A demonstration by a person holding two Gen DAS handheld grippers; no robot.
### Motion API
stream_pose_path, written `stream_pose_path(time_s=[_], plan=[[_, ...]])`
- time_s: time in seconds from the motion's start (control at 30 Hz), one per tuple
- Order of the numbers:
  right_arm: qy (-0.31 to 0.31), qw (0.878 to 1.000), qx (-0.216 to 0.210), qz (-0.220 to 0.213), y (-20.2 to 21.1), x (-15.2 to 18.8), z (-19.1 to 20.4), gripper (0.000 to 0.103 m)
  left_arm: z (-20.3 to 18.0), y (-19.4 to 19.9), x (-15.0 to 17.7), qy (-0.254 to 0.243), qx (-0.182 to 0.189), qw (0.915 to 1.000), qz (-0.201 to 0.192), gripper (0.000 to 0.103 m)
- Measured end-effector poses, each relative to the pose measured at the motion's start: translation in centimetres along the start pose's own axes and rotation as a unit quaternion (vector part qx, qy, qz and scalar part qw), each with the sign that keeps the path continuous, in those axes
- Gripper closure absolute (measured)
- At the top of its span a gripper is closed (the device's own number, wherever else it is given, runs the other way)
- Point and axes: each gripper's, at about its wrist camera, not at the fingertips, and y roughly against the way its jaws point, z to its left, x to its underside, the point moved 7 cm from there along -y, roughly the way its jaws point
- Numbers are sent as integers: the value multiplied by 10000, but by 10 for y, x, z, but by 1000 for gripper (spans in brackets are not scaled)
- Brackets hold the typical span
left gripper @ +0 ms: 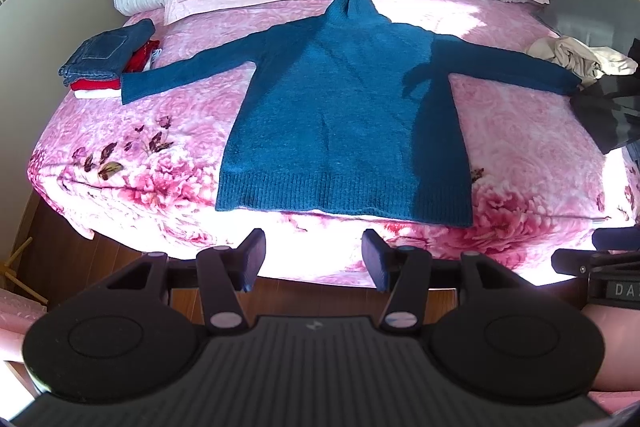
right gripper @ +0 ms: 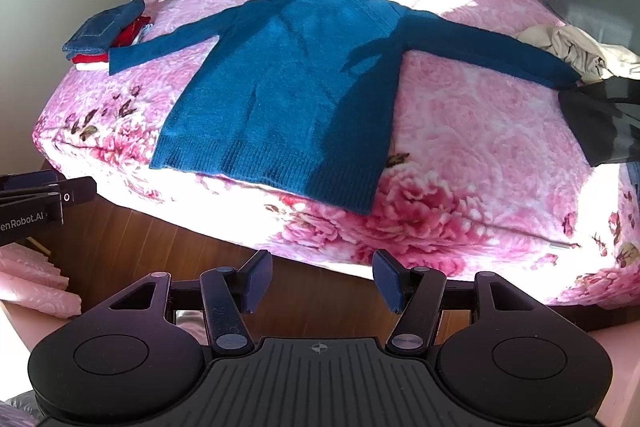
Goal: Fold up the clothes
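- Left wrist view: the teal knitted turtleneck sweater (left gripper: 344, 111) lies flat on the pink floral bed (left gripper: 520, 147), sleeves spread, hem nearest. The left gripper (left gripper: 314, 259) hangs before the bed's edge, its fingers (left gripper: 252, 259) wide apart and empty, the hem just beyond them.
- Right wrist view: the right gripper (right gripper: 322, 283) has fingers (right gripper: 390, 281) spread, holding nothing; the sweater (right gripper: 288, 87) lies ahead, slightly left.
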Motion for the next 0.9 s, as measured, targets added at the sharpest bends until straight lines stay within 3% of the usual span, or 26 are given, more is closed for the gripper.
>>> stream_pose_path(time_s=[0.9], plan=[[-53, 9997, -70, -225, -7, -37, -21, 44, -9, -10, -38, -32, -67, 9995, -323, 53]])
